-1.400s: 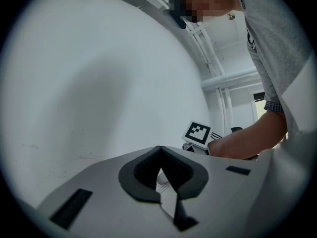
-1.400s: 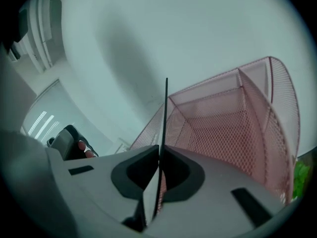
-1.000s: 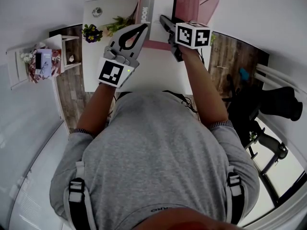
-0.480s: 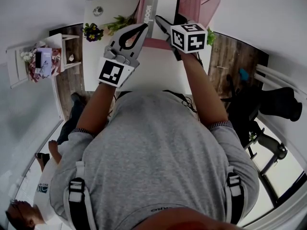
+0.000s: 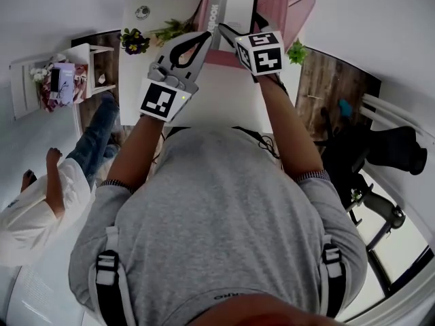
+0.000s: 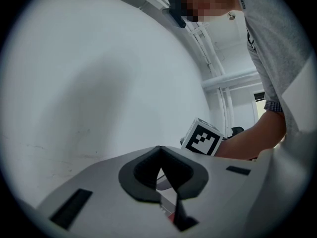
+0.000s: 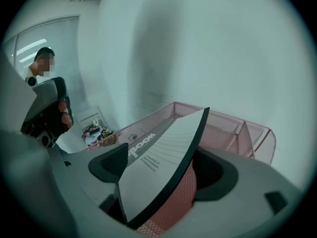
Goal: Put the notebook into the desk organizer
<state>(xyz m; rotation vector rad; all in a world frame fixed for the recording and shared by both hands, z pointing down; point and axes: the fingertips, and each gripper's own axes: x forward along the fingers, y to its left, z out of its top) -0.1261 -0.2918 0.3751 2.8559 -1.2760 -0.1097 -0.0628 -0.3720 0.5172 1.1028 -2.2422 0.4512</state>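
The task looks almost finished. The notebook (image 7: 163, 138) stands in the pink mesh desk organizer (image 7: 233, 128), its lower end down inside the wire compartment directly ahead of the right tool (image 7: 161, 172). That tool's jaws are opening: the notebook lies between them, but the pad on the far side of it stands clear, so the grip seems let go. What I judge is left is to draw this tool back off the notebook and see that it stays put.

The notebook is thin and flat, with a pale grey cover, a dark edge and a line of print. It leans at a slant rather than upright.

The left tool (image 6: 159, 155), beside the right one above the white surface (image 5: 224, 94), has its jaws together on nothing.
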